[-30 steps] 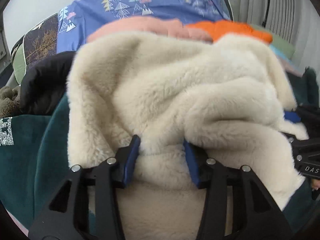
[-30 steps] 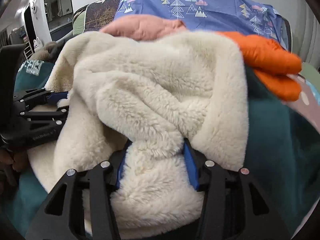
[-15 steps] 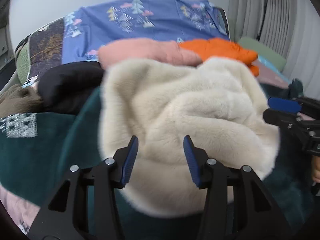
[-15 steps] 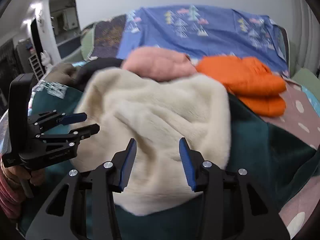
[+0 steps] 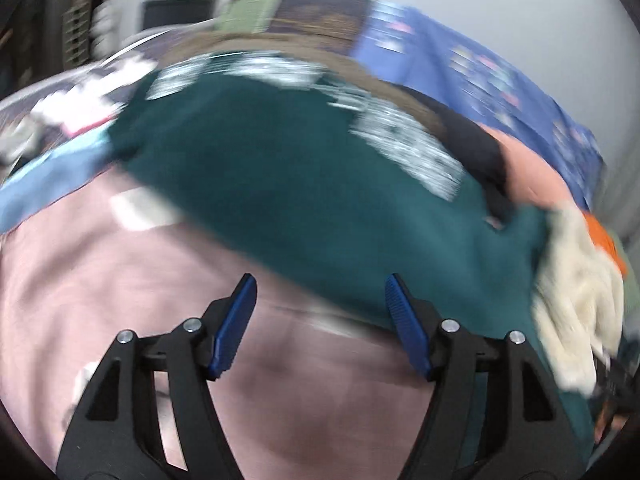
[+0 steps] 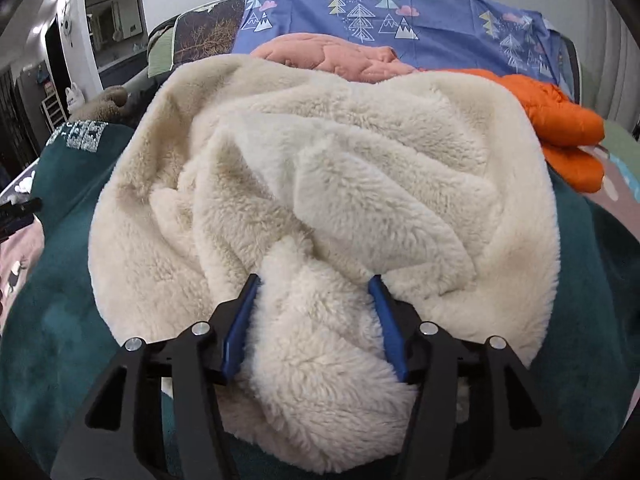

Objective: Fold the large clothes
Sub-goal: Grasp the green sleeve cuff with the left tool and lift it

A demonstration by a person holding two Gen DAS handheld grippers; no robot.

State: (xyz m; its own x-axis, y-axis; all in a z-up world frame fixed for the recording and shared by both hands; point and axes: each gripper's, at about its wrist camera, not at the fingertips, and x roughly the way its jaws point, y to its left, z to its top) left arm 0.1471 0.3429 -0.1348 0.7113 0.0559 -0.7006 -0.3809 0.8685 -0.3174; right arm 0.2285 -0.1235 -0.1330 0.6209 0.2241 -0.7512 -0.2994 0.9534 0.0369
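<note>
- While its jaws are opening, the right gripper [image 6: 312, 320] has a thick roll of the cream fleece garment [image 6: 328, 184] between its blue pads, touching both; the shaggy heap lies on a teal velvety blanket [image 6: 52, 344]
- left gripper [image 5: 320, 320] spreading, nothing between, over blurred pink sheet [image 5: 120, 280]

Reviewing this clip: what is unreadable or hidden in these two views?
- Left wrist view: motion blur smears the white print on the dark green fleece blanket.
- Right wrist view: cream fluffy fleece garment bulges between the opening right claw, hiding whether the pads still press it, and covers the bedding beneath.
</note>
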